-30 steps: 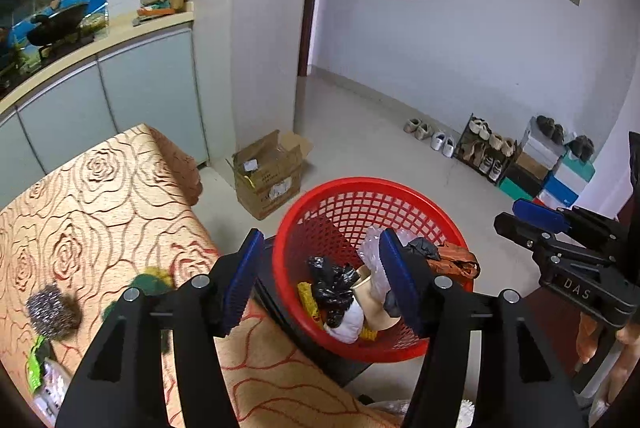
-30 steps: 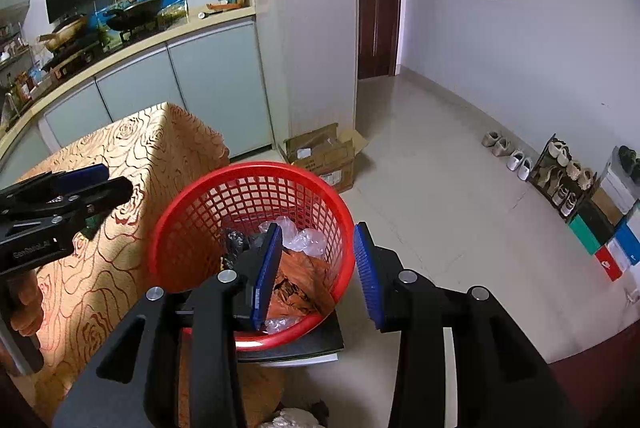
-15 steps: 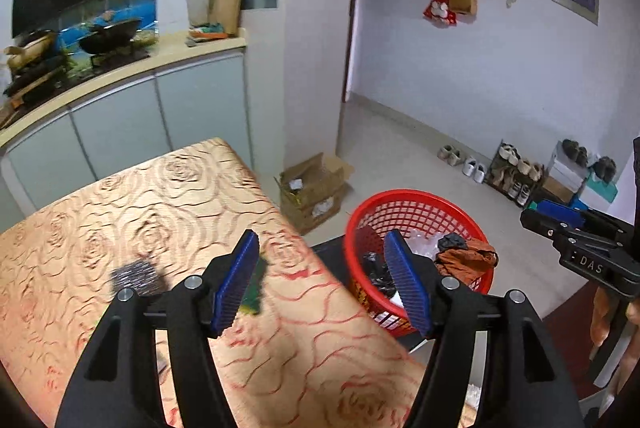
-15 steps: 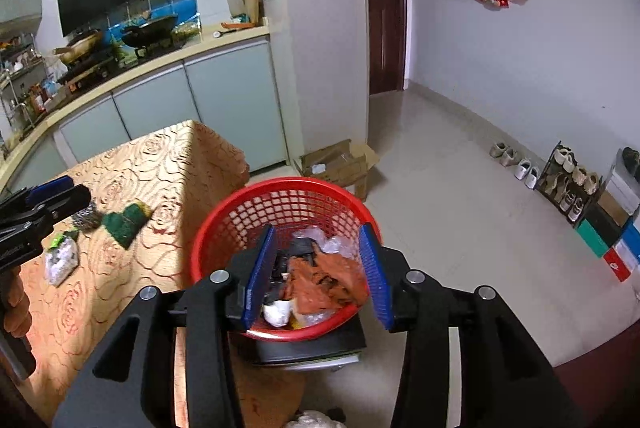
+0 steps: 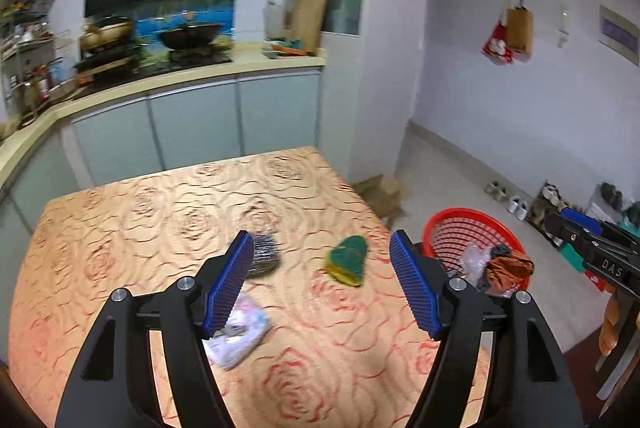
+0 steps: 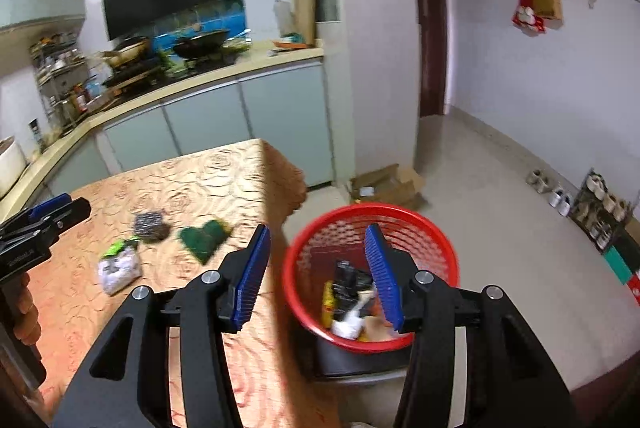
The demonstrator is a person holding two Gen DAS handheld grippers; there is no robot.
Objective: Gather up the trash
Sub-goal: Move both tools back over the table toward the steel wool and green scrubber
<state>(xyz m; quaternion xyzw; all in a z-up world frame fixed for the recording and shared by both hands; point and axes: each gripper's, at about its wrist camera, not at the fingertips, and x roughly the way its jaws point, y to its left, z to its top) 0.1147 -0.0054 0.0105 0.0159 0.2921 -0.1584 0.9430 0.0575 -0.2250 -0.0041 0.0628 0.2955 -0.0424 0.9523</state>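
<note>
Green sponge [image 5: 347, 260] lies beyond the empty left fingers [image 5: 414, 292].

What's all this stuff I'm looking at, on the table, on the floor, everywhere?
Table: one, gold rose-patterned cloth.
Scouring pad: one, green, on table.
Steel wool: one, dark grey, left of the pad.
Packet: one, whitish, nearest table edge.
Basket: one, red, beside table, holding trash.
Cardboard box: one, brown, open, on floor.
Woks: two, on stove.
Shoes: several pairs, along wall.
Left gripper: fingers blue, open, empty.
Right gripper: fingers blue, open, empty.
</note>
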